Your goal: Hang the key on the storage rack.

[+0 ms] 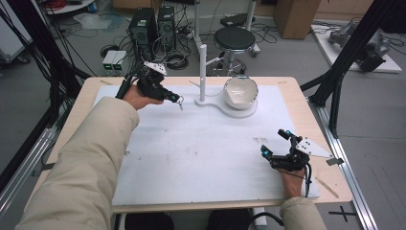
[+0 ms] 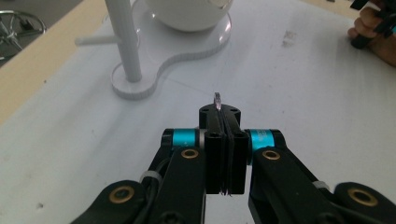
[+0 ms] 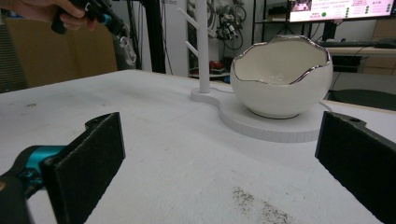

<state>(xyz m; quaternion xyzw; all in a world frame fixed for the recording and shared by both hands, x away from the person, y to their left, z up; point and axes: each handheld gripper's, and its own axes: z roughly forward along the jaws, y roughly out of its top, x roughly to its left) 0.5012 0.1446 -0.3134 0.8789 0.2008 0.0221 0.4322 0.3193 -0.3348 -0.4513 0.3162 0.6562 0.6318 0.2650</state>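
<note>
While the left tongs [image 1: 176, 99] hang above the white-covered bench [image 1: 191, 158] near its far left, pinched tight on a small metal key ring [image 2: 217, 99] with something dangling, the right tongs [image 1: 276, 143] rest wide apart and empty near the right edge. Likely step: carrying the ring to the white pegged stand [image 1: 203, 72] beside the white eggshell-shaped ceramic bowl [image 1: 241, 92]. Next move calls for threading the loop onto a peg.
</note>
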